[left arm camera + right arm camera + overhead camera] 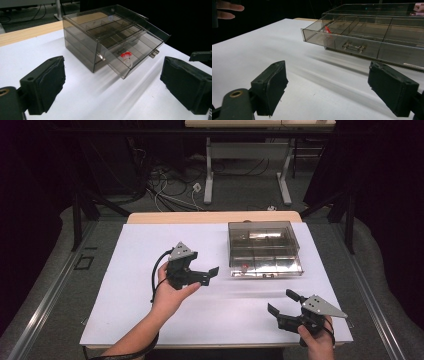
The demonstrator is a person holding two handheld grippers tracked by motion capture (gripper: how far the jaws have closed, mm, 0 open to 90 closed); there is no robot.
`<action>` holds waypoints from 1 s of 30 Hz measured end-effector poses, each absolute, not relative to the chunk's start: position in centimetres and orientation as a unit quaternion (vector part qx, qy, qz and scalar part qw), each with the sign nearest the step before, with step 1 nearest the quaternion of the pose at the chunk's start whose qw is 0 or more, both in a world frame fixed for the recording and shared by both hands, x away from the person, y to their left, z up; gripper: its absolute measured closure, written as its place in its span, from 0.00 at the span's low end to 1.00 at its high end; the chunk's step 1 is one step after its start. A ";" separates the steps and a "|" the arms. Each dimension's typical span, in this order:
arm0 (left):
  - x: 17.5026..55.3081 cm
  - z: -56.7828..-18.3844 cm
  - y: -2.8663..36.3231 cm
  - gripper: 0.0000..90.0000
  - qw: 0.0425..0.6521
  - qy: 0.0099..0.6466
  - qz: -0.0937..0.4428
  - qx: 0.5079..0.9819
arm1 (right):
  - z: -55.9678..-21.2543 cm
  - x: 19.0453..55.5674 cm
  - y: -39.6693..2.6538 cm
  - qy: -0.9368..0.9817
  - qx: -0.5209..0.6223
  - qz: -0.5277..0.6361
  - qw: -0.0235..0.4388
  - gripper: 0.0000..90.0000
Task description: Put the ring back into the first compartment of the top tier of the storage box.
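Note:
A smoky see-through drawer box (264, 240) stands at the back right of the white table (135, 315). Its lowest drawer (266, 270) is pulled out toward me, and a small red-capped piece (245, 266) lies in its left compartment. In the left gripper view the box (82, 32), drawer (140, 50) and red-capped piece (126, 55) lie ahead. My left gripper (210, 275) hovers open just left of the drawer, nothing between its jaws (115, 82). My right gripper (281, 301) stands open near the front right edge, short of the drawer (362, 40) and its handle (354, 46).
The table's wooden far edge (210, 217) shows behind the white sheet. Beyond it stand another table's legs (208, 170) and loose cables (170, 190) on the floor. Dark curtains close both sides. Fingers of the person's left hand (229, 8) show in the right gripper view.

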State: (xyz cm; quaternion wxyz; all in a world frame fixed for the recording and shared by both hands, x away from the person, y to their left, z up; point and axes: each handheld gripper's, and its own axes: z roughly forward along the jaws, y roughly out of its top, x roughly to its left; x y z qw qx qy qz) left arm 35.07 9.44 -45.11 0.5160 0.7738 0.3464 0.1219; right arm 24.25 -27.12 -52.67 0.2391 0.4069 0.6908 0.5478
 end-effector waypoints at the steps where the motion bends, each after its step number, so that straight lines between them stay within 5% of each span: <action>1: 34.9 -45.2 9.6 0.05 0.516 0.346 0.123 0.774 | -52.7 24.3 -27.1 0.691 0.407 0.548 0.239 0.17; 30: 31.5 -48.7 17.7 0.00 0.546 0.381 0.133 0.734 | -52.9 24.3 -27.0 0.691 0.410 0.545 0.240 0.17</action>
